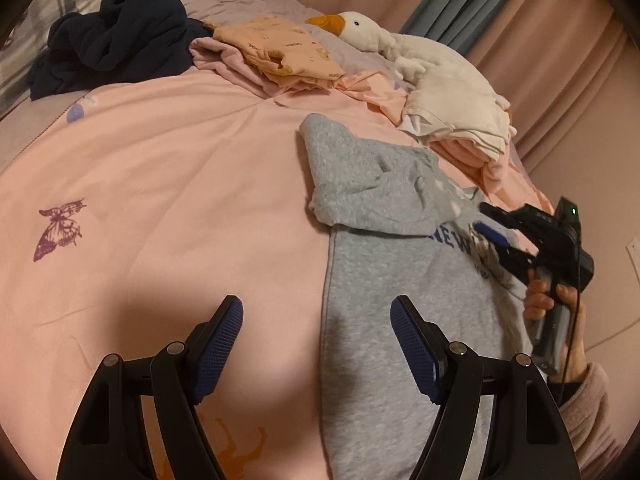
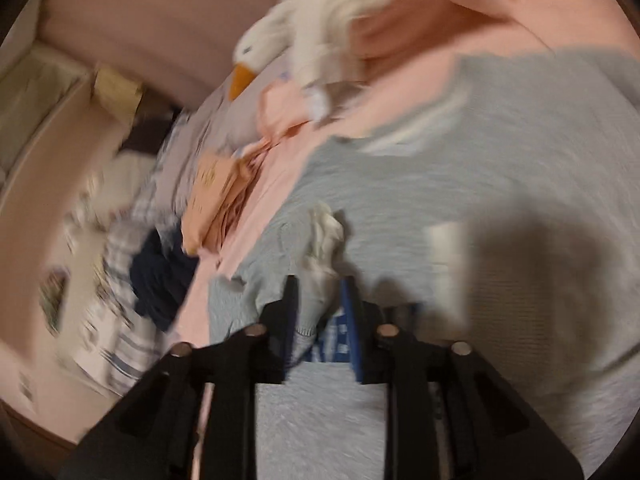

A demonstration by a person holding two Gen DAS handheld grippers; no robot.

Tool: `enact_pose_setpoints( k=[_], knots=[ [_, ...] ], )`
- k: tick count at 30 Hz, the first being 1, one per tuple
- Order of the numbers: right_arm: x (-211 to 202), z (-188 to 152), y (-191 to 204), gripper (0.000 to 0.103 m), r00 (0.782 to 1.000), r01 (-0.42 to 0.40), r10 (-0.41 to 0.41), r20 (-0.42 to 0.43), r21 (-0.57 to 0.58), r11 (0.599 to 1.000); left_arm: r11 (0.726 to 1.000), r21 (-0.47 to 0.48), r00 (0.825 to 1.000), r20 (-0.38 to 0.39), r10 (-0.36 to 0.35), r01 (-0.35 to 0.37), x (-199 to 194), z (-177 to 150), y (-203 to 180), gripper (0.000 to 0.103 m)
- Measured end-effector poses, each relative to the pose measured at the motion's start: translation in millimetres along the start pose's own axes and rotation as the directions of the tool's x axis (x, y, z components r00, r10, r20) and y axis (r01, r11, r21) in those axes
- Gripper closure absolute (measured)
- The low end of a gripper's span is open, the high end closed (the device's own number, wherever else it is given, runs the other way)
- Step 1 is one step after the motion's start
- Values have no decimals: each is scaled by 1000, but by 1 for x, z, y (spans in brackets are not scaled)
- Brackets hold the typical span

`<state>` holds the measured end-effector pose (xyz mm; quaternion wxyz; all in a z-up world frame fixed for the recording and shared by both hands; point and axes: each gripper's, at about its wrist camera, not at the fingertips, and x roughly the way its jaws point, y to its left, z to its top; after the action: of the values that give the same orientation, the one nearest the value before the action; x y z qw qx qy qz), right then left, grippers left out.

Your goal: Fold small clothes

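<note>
Hoodie (image 1: pixel 384 280): lying face up on the pink bedspread (image 1: pixel 168 184), grey, with dark letters on the chest; hood spread toward the far side, body running toward the near edge; not yet folded, by the look of it.

Left gripper (image 1: pixel 316 340): hovering over the bedspread just beside the long edge of the hoodie; jaws standing wide apart, holding nothing, one pad over pink cloth and the other over grey.

Right gripper (image 2: pixel 320 320): reaching over the chest near the letters; jaws drawn narrow, with a bunch of grey cloth and a whitish drawstring (image 2: pixel 326 236) sitting between or just ahead of them. Being blurred, not showing whether the pads are really pressing; cannot tell if anything is grasped.

Right hand (image 1: pixel 552 304): gripping the handle, with a pink sleeve (image 1: pixel 588 412) behind it.

Step in hand: probably starting the first fold, with the right side taking cloth near the neck and the left side waiting at the edge.

Next move: probably lowering the left pads onto the near edge and pinching one layer only; checking the right grip before lifting; then carrying the side across the chest evenly.

Others: orange clothes (image 1: pixel 280 48), dark heap (image 1: pixel 116 36) and goose toy (image 1: pixel 384 36) lying well apart, at the far side of the bed.
</note>
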<state>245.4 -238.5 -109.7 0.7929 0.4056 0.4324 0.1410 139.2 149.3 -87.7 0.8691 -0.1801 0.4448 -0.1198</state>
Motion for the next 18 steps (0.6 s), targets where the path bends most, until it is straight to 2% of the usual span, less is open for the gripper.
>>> enact_pose_setpoints(
  k=[1,2,4,7,9,10,11,12,13,15,18],
  knots=[
    [-5,1,-7,60,1000,-2,2,6,23,1000,1000,-3,1000,-1,2,-2,0,0,1,27],
    [-9,-1,-13,55,1000,-10,9,10,50,999,1000,-7,1000,-2,3,-3,0,1,3,27],
    [-9,0,-15,55,999,-34,34,8,76,997,1000,-18,1000,-6,3,-3,-1,0,5,27],
    [2,0,-1,55,1000,-21,21,-10,36,999,1000,-26,1000,-7,12,-13,-2,0,8,27],
    [17,1,13,55,999,13,-14,-47,-21,1000,999,-27,1000,-9,18,-18,-2,0,9,27],
    [28,4,18,55,996,54,-58,-73,-50,997,999,-30,1000,-12,21,-21,-2,0,9,27],
    [41,4,24,59,988,105,-113,-101,-81,991,999,-33,1000,-15,22,-23,-1,0,10,27],
    [46,3,26,67,985,122,-132,-110,-97,988,999,-35,1000,-18,21,-22,0,-1,11,27],
    [50,3,28,91,984,123,-137,-116,-119,985,999,-36,1000,-22,22,-23,0,-1,11,27],
    [42,2,34,94,986,130,-145,-86,-162,978,999,-29,999,-23,25,-26,1,-2,11,27],
    [10,0,29,95,992,121,-126,-25,-152,981,999,-18,999,-21,29,-29,2,-3,12,27]
  ],
)
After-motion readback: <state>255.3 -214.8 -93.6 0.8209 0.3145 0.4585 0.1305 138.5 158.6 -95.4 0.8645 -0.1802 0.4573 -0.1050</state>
